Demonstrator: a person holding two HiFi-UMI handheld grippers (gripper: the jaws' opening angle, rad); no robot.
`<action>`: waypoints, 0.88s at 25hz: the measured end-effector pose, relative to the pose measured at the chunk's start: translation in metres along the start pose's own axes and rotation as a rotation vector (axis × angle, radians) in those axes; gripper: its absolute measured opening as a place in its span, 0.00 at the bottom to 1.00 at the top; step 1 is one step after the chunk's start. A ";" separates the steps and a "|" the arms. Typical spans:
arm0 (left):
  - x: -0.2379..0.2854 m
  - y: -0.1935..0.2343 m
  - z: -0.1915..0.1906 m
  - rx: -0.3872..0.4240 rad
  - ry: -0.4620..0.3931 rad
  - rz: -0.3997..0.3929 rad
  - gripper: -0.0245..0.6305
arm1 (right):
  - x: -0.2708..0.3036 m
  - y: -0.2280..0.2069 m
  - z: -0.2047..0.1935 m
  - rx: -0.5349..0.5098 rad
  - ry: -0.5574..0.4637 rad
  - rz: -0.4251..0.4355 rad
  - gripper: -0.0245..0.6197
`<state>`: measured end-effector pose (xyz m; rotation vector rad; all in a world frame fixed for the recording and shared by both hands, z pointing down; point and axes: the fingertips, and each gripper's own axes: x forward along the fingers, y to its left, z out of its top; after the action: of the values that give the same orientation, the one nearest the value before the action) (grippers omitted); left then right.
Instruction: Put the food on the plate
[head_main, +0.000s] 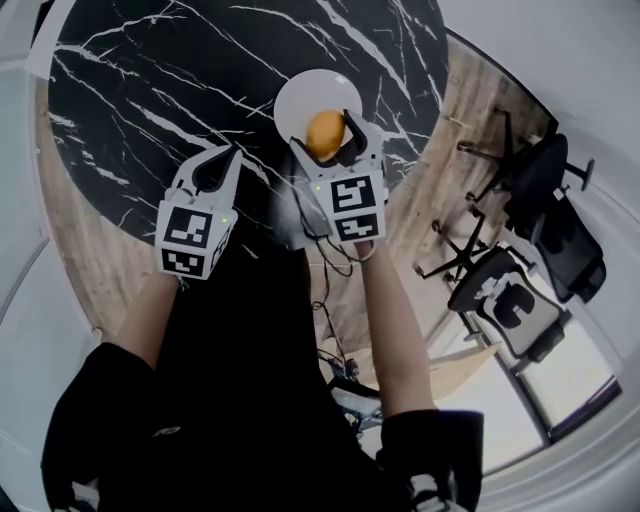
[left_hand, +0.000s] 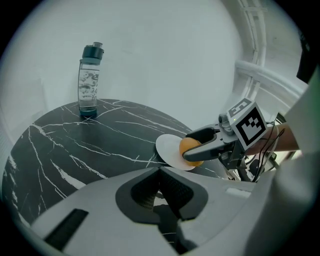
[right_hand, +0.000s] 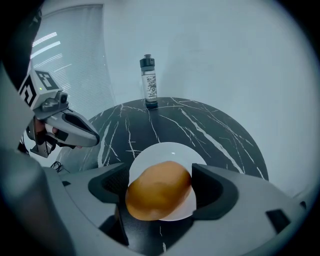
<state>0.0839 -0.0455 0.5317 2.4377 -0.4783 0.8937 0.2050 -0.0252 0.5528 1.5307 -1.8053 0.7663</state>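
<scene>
An orange-brown rounded piece of food sits between the jaws of my right gripper, which is shut on it. It hangs over the near part of a white plate on the black marble table. Whether the food touches the plate I cannot tell. The left gripper view shows the food and the right gripper at the plate from the side. My left gripper hovers left of the plate, shut and empty.
A clear water bottle with a dark cap stands upright at the table's far side. The plate lies close to the table's near right edge. Two office chairs stand on the wooden floor to the right.
</scene>
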 end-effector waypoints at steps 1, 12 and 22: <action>0.000 0.000 0.001 0.006 0.001 -0.005 0.04 | -0.001 0.000 0.000 0.008 -0.002 -0.006 0.59; -0.011 0.003 0.007 0.082 0.013 -0.057 0.04 | -0.016 0.000 0.004 0.117 -0.065 -0.087 0.59; -0.026 0.014 0.017 0.196 0.016 -0.135 0.04 | -0.038 0.014 0.023 0.294 -0.212 -0.204 0.59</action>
<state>0.0673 -0.0622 0.5074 2.6011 -0.2252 0.9398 0.1931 -0.0174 0.5087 2.0201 -1.7019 0.8223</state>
